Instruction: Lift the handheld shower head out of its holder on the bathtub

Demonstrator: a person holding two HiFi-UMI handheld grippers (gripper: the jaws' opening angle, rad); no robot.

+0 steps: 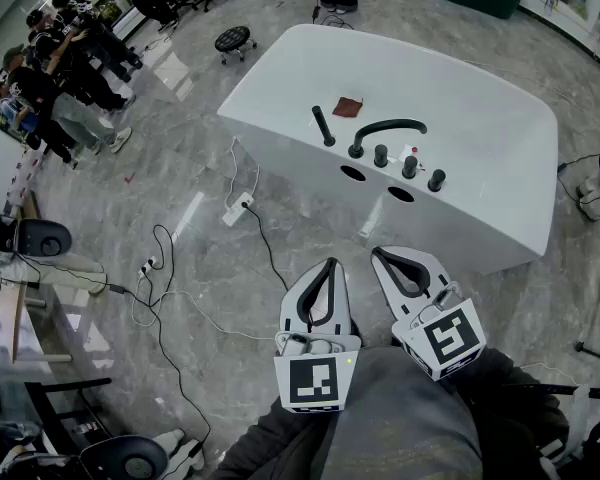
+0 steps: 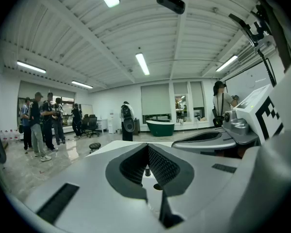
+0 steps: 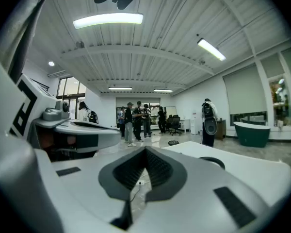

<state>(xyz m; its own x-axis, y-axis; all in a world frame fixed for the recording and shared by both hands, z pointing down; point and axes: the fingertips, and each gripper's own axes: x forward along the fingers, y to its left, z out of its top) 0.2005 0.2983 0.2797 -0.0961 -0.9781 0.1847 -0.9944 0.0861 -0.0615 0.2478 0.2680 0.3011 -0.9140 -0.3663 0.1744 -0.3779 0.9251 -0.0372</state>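
Left tongs [image 1: 330, 263], right tongs [image 1: 378, 254], one bathtub [image 1: 470, 118]

My head camera looks steeply down from above: my left gripper [image 1: 329, 264] and right gripper [image 1: 380, 256] sit close at lower centre, the bathtub [image 1: 480, 138] farther off at upper centre. Each gripper camera rides low behind its own jaws, facing nearly level toward that bathtub. Each also catches the other gripper at its frame's edge.

Shower head: slim black wand [image 1: 323, 125], standing nearly upright, leaning slightly
Holder: small black socket [image 1: 329, 143] at its base, wand seated in it
Location: flat deck of the white bathtub [image 1: 480, 148]
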